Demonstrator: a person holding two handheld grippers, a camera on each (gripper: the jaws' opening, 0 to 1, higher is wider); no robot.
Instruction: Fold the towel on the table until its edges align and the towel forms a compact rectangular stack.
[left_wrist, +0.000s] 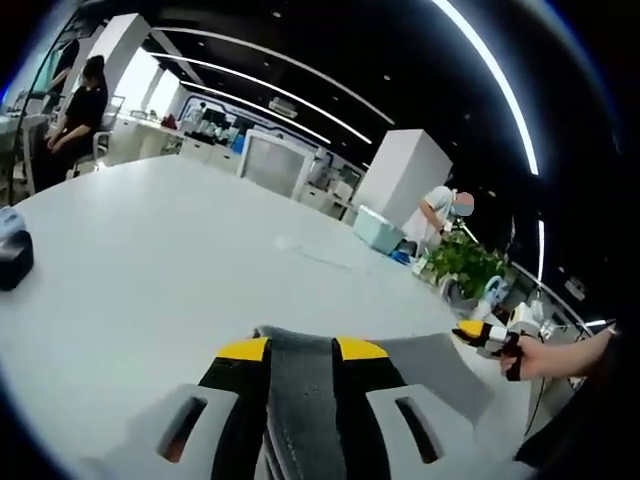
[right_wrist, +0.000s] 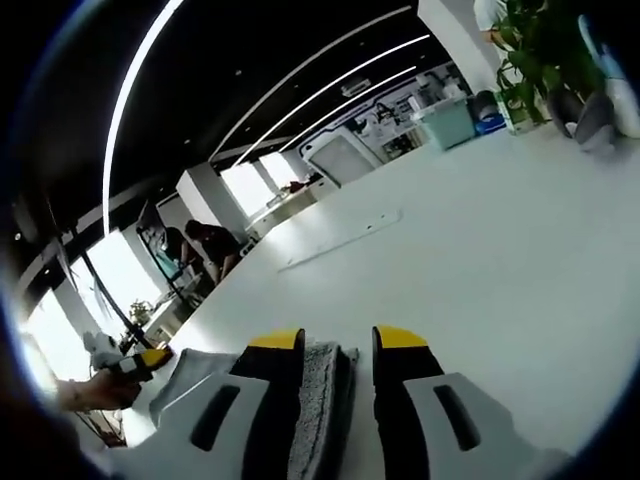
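Far across the white table (left_wrist: 180, 270): a leafy green potted plant (left_wrist: 463, 262), a pale teal plastic bin (left_wrist: 378, 229), and a white square pillar (left_wrist: 404, 175). A dark rounded object (left_wrist: 14, 255) sits at left.

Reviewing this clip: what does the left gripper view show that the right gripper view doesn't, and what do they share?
Left gripper view: a dark object at the table's edge and a seated person.

Right gripper view: a flat white strip lying on the table.

Shared: the white table, the grey towel pinched between each view's own jaws, the other gripper's yellow tips holding it, and potted plants.
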